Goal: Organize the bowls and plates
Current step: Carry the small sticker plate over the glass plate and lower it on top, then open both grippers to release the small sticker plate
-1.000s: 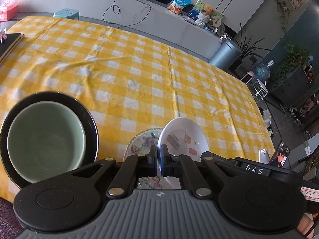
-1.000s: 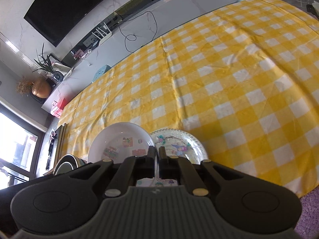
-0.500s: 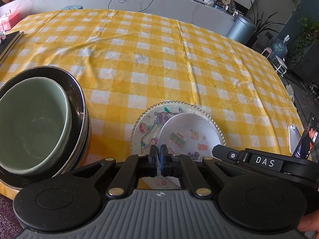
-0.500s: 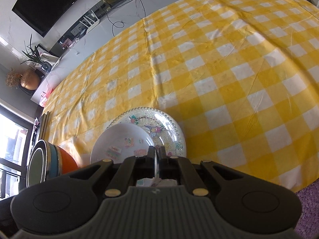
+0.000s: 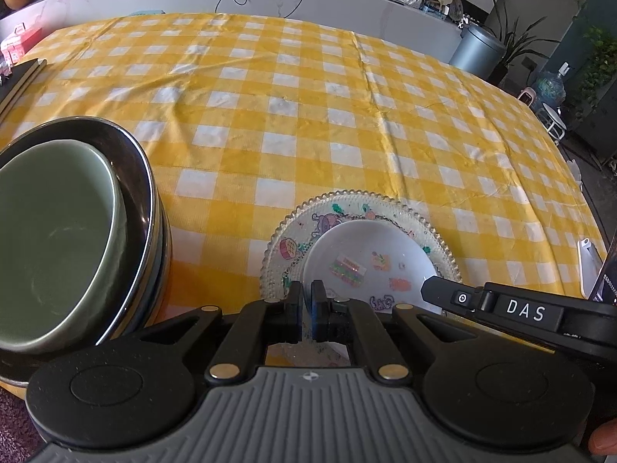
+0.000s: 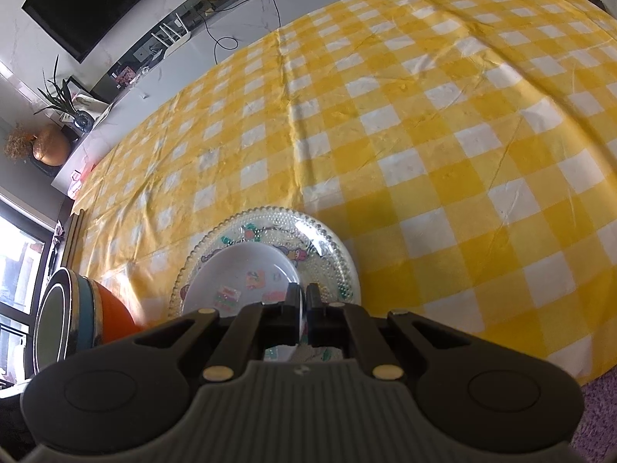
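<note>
Claws first: my left claw [image 5: 307,301] is pinched down narrow on the near-left rim of the white bowl [image 5: 370,262], pads either side of the edge. My right claw [image 6: 303,305] is just as narrow, clamped on the same bowl [image 6: 243,274] at its near-right rim, a thin sliver of rim showing between the pads. From the left cam I can also see the right one's black body with the "DAS" tag [image 5: 526,310] poking in over the bowl's near-right side.

The bowl sits inside the glass plate [image 5: 293,231], pushed toward the near edge, so the plate's beaded rim and cartoon print show around the far side. The plate lies flat on the yellow checked cloth [image 5: 308,115] covering the surface, near the front edge.

Off to the left is a stack: green bowl [image 5: 54,262] nested in a dark bowl [image 5: 142,177], and the right cam shows blue and orange bowls [image 6: 112,308] under those.

Versus a second ago: the bowl was tipped up on edge above the plate, now it's lying down in it. Both cams have dropped closer to the surface, and the stack looms bigger on the left.
</note>
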Demonstrator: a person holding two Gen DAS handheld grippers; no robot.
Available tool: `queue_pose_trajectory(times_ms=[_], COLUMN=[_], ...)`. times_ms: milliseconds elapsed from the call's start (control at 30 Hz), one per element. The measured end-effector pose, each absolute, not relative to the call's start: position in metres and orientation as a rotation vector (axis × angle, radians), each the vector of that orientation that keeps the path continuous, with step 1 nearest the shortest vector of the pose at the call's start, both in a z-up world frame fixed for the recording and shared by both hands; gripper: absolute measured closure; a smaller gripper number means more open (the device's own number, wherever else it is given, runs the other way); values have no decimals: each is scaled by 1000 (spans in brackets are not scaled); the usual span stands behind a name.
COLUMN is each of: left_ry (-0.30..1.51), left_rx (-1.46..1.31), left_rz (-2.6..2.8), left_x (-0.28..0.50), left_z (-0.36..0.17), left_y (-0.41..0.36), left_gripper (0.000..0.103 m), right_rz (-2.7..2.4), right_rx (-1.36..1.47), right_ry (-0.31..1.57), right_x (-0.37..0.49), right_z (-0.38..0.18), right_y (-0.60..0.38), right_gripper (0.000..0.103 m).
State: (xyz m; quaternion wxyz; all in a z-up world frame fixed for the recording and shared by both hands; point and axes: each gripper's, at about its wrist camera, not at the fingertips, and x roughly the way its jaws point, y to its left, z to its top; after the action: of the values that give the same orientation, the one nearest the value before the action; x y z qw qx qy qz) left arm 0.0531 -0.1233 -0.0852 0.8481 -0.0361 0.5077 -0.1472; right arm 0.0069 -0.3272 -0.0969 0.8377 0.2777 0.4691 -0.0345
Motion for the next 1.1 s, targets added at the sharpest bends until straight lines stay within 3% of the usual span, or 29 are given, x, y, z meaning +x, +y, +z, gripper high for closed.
queue_pose_trajectory(times_ms=[233,333,433,800,1100], left_ry=[1068,1064,1049,974,877], left_rx=[-55,-51,-34,-2,15], left_rz=[-312,-318,-318,-330,-309], left_x=[52,51,48,39,29], left_z=[-84,-81,-77,-49,-16], left_y=[-125,-125,-127,-122,-96], left_gripper=[93,81,77,66,55], right_rz=[-77,-78,-82,-105,-68], right_rx=[553,527,487,425,364], right_ry=[984,973,954,890,843], right_x=[7,6,5,-3,-9], right_z=[-94,-91,-85,-66,-45], right_y=[-324,-322,-318,-316,-290], right_gripper=[97,87,75,66,50])
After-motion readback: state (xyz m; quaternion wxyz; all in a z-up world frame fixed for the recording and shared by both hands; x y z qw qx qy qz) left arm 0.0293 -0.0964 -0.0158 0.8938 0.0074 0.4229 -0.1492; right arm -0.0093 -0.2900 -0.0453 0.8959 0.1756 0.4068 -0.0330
